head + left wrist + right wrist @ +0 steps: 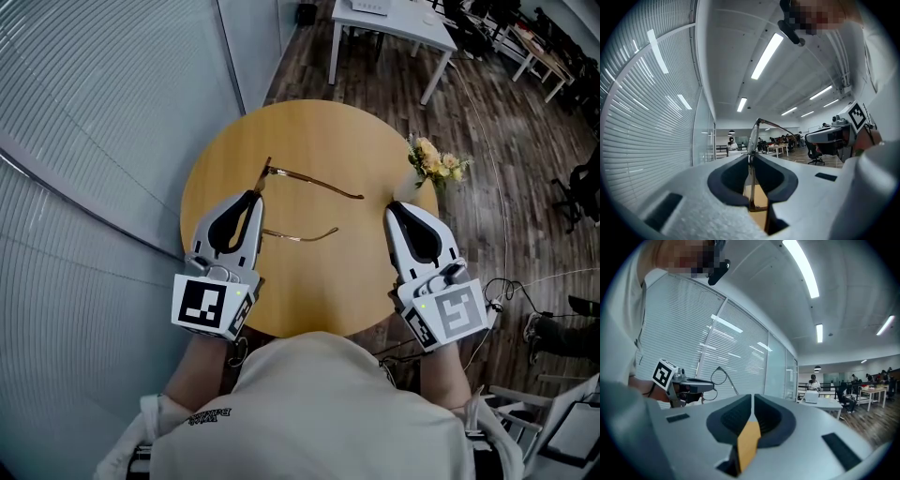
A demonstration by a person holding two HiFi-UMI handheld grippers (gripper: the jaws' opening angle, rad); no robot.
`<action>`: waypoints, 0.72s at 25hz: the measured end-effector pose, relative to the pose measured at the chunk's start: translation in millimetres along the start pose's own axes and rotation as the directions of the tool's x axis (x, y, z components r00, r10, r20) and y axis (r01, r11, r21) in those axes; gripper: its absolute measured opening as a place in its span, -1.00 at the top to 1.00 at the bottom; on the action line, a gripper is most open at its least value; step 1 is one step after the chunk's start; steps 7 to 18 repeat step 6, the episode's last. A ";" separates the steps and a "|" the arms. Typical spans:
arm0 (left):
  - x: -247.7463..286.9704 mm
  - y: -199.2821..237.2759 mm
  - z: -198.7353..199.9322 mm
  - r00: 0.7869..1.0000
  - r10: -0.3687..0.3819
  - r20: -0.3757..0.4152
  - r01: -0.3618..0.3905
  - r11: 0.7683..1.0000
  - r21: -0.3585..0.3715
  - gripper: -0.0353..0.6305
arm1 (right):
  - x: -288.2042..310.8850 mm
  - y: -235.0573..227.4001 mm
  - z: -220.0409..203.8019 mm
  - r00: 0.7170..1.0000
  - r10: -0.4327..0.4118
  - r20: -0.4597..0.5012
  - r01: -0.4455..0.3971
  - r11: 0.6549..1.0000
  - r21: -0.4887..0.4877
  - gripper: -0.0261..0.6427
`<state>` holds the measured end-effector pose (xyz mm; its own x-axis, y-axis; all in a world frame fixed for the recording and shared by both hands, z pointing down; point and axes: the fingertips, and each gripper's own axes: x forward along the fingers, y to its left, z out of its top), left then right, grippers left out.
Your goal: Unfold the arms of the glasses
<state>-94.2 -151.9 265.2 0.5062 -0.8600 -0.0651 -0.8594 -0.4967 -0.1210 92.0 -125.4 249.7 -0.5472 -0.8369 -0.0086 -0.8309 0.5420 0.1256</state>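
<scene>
Round wooden table (309, 141); yellow flowers (433, 164) at right edge; white desk (394, 23) beyond.

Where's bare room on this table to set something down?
Bare: far half of the round wooden table, beyond the thin gold-framed glasses, and the near strip between left claw and right claw. Crowded: the middle; by the yellow flower sprig.

Head view looks down; all views share glasses (753, 136).

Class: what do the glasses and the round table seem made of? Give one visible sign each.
Glasses: probably metal, thin gold-brown wire arms with a slight sheen. Table: looks like light wood or laminate, smooth, even tan surface.
</scene>
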 end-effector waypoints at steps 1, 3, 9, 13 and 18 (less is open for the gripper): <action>-0.7 -0.4 -0.3 1.000 0.001 0.002 -0.001 1.000 0.000 0.74 | -0.6 0.3 -1.5 1.000 0.001 -0.001 -0.001 1.000 0.000 0.80; -1.8 -0.2 -1.7 1.000 0.003 0.004 -0.003 1.000 -0.002 0.74 | -0.8 0.9 -4.5 1.000 0.002 -0.003 -0.002 1.000 0.001 0.80; -1.9 2.5 -3.8 1.000 0.005 0.004 -0.005 1.000 -0.005 0.74 | 1.6 1.8 -7.4 1.000 0.003 -0.005 -0.003 1.000 0.003 0.80; -1.9 2.5 -3.8 1.000 0.005 0.004 -0.005 1.000 -0.005 0.74 | 1.6 1.8 -7.4 1.000 0.003 -0.005 -0.003 1.000 0.003 0.80; -1.9 2.5 -3.8 1.000 0.005 0.004 -0.005 1.000 -0.005 0.74 | 1.6 1.8 -7.4 1.000 0.003 -0.005 -0.003 1.000 0.003 0.80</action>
